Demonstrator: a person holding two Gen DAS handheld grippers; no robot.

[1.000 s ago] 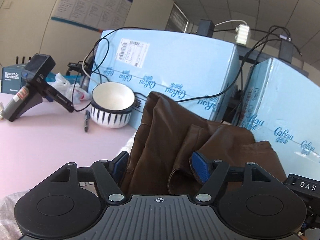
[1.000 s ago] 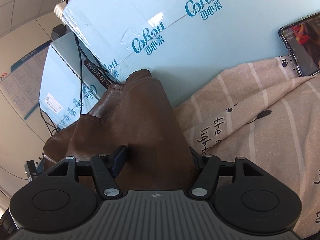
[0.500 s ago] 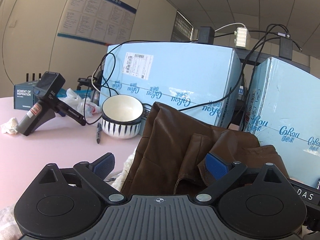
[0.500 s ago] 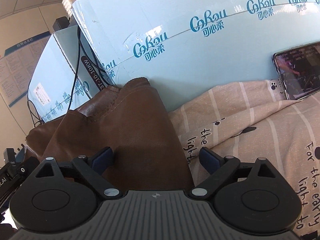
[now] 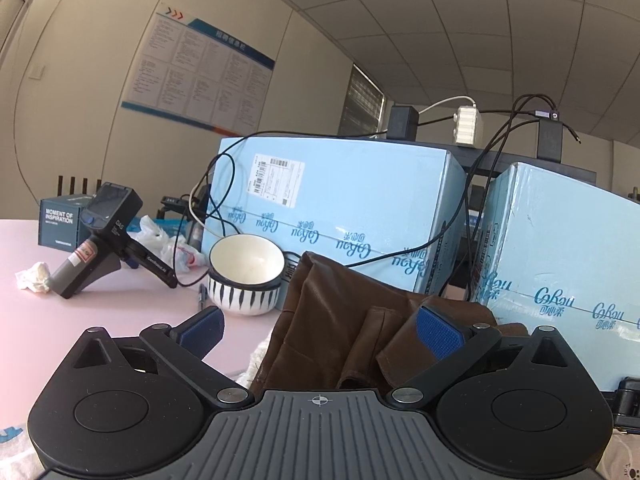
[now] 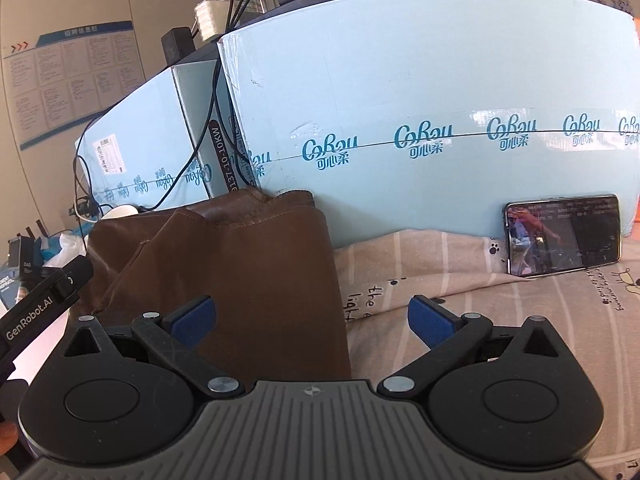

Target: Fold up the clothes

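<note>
Both claws spread wide, nothing pinched. Jaws have just been opening on each side.

Left claw (image 5: 320, 330): blue pads (image 5: 439, 336) well apart, brown leather-look garment (image 5: 340, 320) lying between them; whether the right-hand pad touches the cloth can't be told from this angle. Right claw (image 6: 312, 318): the garment (image 6: 240, 272) sits between the pads toward the left one, right-hand pad over the striped fabric, clear of the brown cloth.

The garment is a folded, somewhat rumpled heap on the bench (image 5: 100, 312), far edge against the light-blue cartons (image 5: 360, 208). Right view: it butts up to the corner where the two cartons (image 6: 440, 100) meet, and its right edge overlaps a beige striped printed cloth (image 6: 500, 312).

Around it:
- black-and-white striped bowl (image 5: 246, 276) just left of the garment, pen (image 5: 203, 294) beside it
- another handheld claw unit (image 5: 108, 236) propped on the pink bench top further left, crumpled tissue (image 5: 34, 282) next to it
- dark box (image 5: 60, 222) at the back left, plastic bag (image 5: 168, 244) near it
- black cables (image 5: 472, 200) draped over the cartons, white adapter (image 5: 467, 126) on top
- phone (image 6: 564, 234) with lit screen leaning on the carton, standing on the striped cloth
- left unit's body (image 6: 36, 312) visible at the left edge of the right view
- notice board (image 5: 200, 68) on the wall
</note>
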